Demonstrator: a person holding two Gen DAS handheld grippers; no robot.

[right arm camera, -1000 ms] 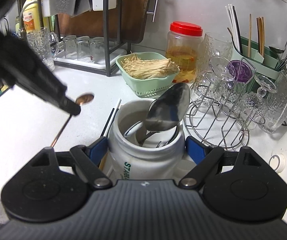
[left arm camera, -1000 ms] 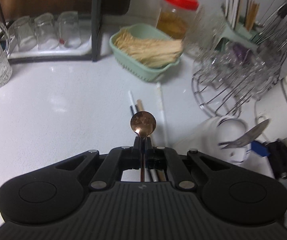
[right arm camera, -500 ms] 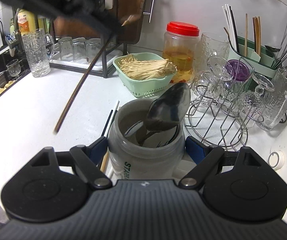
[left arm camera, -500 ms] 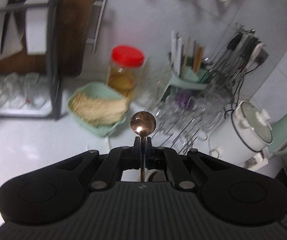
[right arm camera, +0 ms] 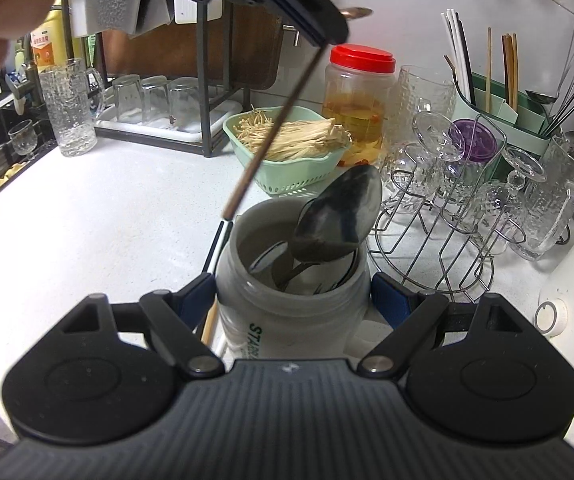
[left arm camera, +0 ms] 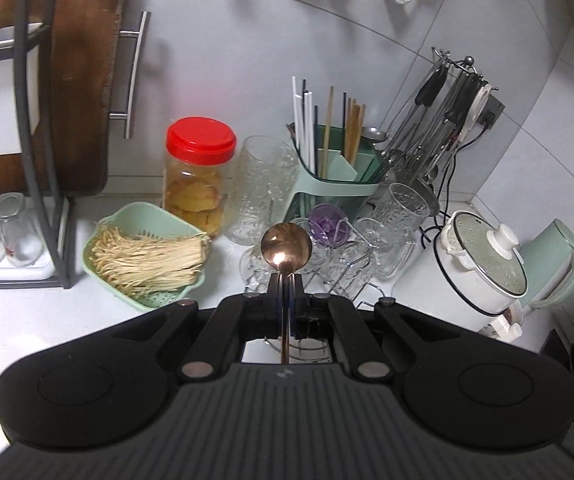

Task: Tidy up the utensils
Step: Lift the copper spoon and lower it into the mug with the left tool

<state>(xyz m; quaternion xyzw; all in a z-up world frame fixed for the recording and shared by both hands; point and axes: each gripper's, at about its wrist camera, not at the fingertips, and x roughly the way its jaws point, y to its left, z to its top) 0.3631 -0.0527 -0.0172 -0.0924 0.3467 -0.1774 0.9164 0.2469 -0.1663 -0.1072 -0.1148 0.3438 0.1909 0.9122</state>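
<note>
My left gripper (left arm camera: 286, 280) is shut on a copper spoon (left arm camera: 286, 246), bowl up. In the right wrist view it (right arm camera: 337, 34) holds the spoon high, and the copper spoon's handle (right arm camera: 271, 130) slants down to end just above the left rim of a white mug (right arm camera: 293, 304). My right gripper (right arm camera: 291, 294) is shut on that white mug, which holds several steel spoons (right arm camera: 337, 216). Chopsticks (right arm camera: 216, 248) lie on the counter left of the mug.
A green utensil caddy (left arm camera: 337, 178) with chopsticks stands at the back wall, beside hanging ladles (left arm camera: 443, 120). A wire glass rack (right arm camera: 459, 216), a red-lidded jar (right arm camera: 357, 96), a green basket (right arm camera: 287, 148) of noodles and a white cooker (left arm camera: 479, 268) are around.
My left gripper rose from the counter with the copper spoon and tilted up toward the wall; the handle's tip now hangs near the mug's rim. The right gripper and mug stayed still.
</note>
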